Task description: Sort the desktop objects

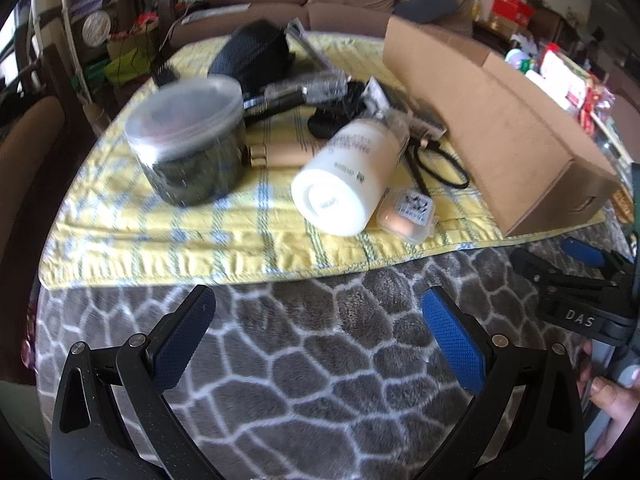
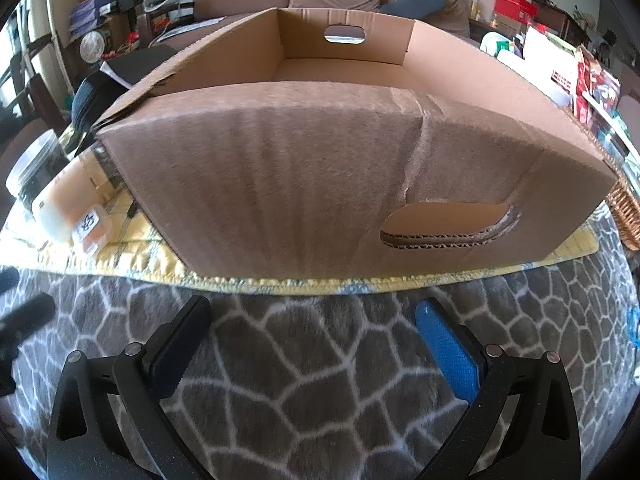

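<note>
Here the left gripper point(image 1: 318, 320) has its blue-padded fingers point(image 1: 454, 340) spread wide with nothing between them, hanging over a grey blanket point(image 1: 304, 360) with a pale web pattern. Just past the fingertips starts a yellow checked cloth point(image 1: 200, 236). On it a white bottle point(image 1: 346, 176) lies on its side with its base toward the camera, and a small clear case point(image 1: 408, 214) sits right beside it. Left of the bottle stands a round tub point(image 1: 188, 136) with a cloudy lid. Behind them are a tan tube point(image 1: 276, 154), a black cable point(image 1: 440, 168) and a dark pouch point(image 1: 252, 52). A cardboard box point(image 1: 492, 128) stands at the right of the cloth.

The right gripper point(image 2: 312, 320) is likewise spread wide and empty over the same blanket. Directly ahead the box shows its near wall with a handle slot point(image 2: 448, 226); its top is open, and the part of its floor in view is bare. A wicker basket point(image 2: 628, 208) sits at the far right edge.
</note>
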